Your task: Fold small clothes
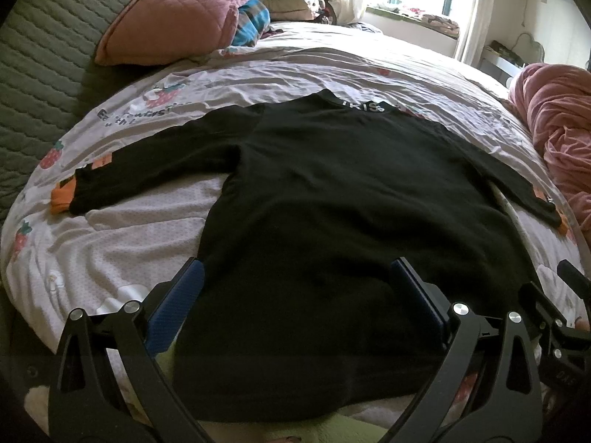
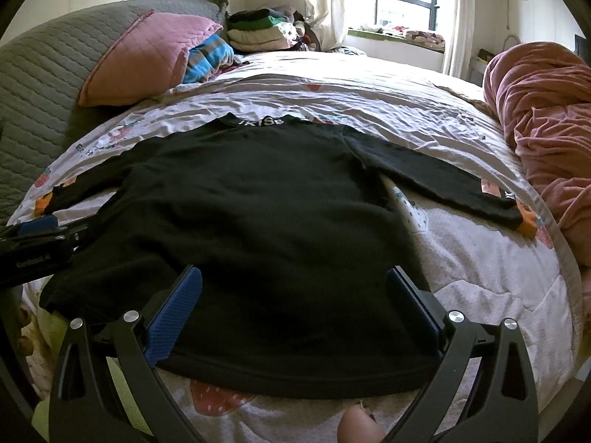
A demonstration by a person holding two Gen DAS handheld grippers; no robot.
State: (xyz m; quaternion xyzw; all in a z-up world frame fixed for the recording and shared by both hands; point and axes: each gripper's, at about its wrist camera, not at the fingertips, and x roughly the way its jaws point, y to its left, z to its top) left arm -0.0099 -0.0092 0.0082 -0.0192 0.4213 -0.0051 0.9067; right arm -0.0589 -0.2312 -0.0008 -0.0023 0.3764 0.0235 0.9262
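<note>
A black long-sleeved top (image 1: 325,192) lies flat on the bed, collar with white letters at the far end, both sleeves spread out, orange cuffs at the ends. It also shows in the right wrist view (image 2: 266,199). My left gripper (image 1: 295,277) is open over the hem's left part, its blue pads apart and empty. My right gripper (image 2: 295,280) is open over the hem's right part, empty. The left gripper's body (image 2: 33,247) shows at the left edge of the right wrist view.
A strawberry-print sheet (image 1: 110,251) covers the bed. A pink pillow (image 1: 177,14) and a blue striped cloth (image 1: 251,22) lie at the far left. A stack of folded clothes (image 2: 262,29) sits behind. A pink blanket (image 2: 546,110) is bunched at the right. A window is at the back.
</note>
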